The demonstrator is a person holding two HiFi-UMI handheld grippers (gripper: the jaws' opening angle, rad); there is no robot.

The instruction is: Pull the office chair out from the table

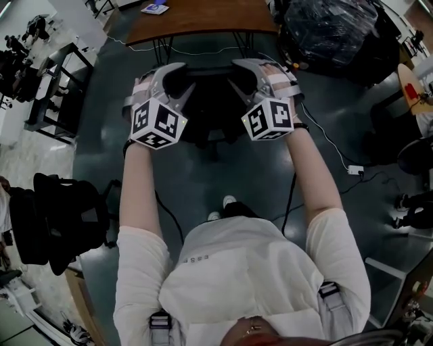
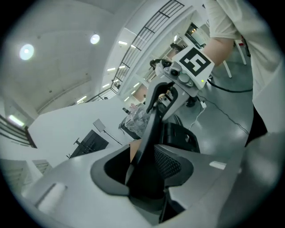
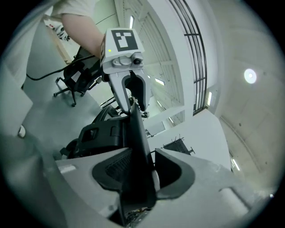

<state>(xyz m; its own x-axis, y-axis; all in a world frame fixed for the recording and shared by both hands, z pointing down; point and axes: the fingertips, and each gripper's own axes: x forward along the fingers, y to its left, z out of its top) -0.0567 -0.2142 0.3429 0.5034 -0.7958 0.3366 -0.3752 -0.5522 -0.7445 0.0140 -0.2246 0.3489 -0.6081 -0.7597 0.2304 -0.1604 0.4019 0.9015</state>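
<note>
In the head view a black office chair stands just in front of a brown wooden table. My left gripper and right gripper sit at the two top corners of its backrest, facing each other. In the left gripper view the thin backrest edge runs between the jaws of the left gripper, with a slit of light beside it. The right gripper view shows the same edge between the jaws of the right gripper, also with a gap. Neither pair of pads presses on it.
A second black chair stands at the left. A dark wrapped bundle sits at the far right beside the table. Cables and a white plug lie on the grey floor. A metal rack stands far left. My shoe is behind the chair.
</note>
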